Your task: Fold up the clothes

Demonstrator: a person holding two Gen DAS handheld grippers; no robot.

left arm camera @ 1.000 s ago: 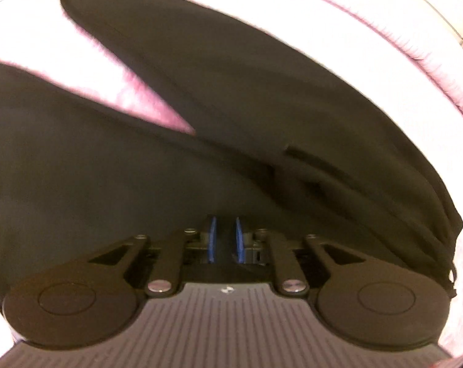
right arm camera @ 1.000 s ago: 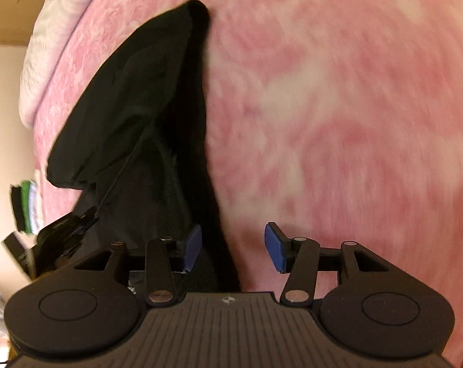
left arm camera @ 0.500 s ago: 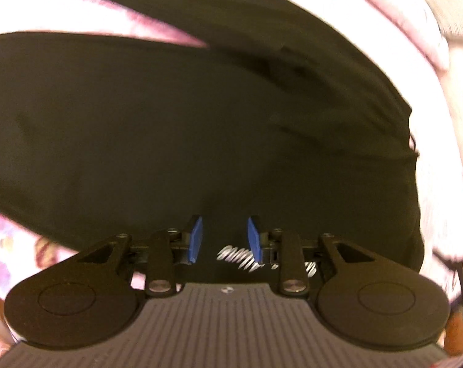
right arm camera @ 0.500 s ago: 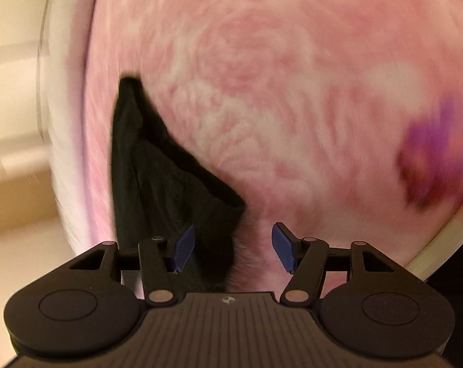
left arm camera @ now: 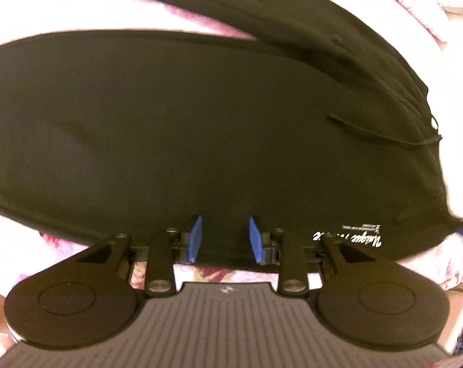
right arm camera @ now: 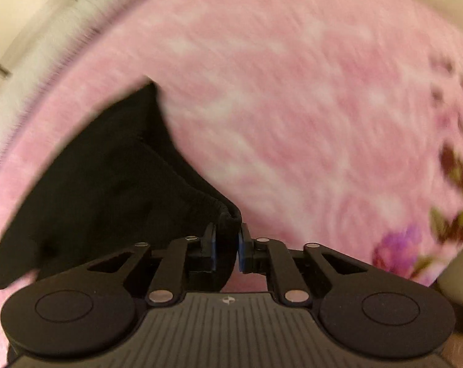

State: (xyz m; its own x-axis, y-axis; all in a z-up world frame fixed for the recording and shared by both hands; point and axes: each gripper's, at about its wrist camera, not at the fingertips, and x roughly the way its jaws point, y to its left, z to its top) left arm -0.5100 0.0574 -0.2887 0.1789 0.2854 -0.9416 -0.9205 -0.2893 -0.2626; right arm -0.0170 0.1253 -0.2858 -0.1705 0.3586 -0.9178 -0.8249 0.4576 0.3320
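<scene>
The black drawstring trousers (left arm camera: 200, 122) lie flat across the centre of the left view on the pink fleecy floral blanket (right arm camera: 292, 107). A second ago the left gripper (left arm camera: 222, 239) was pinched nearly closed; now its blue pads stand apart, fabric released. The right gripper (right arm camera: 227, 247), open before, now clamps the elastic waistband (right arm camera: 228, 214) (lower centre), likely ready for the next fold.

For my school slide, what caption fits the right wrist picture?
Right tongs pinch the gathered waistband of black pants lying on a pink blanket.
</scene>
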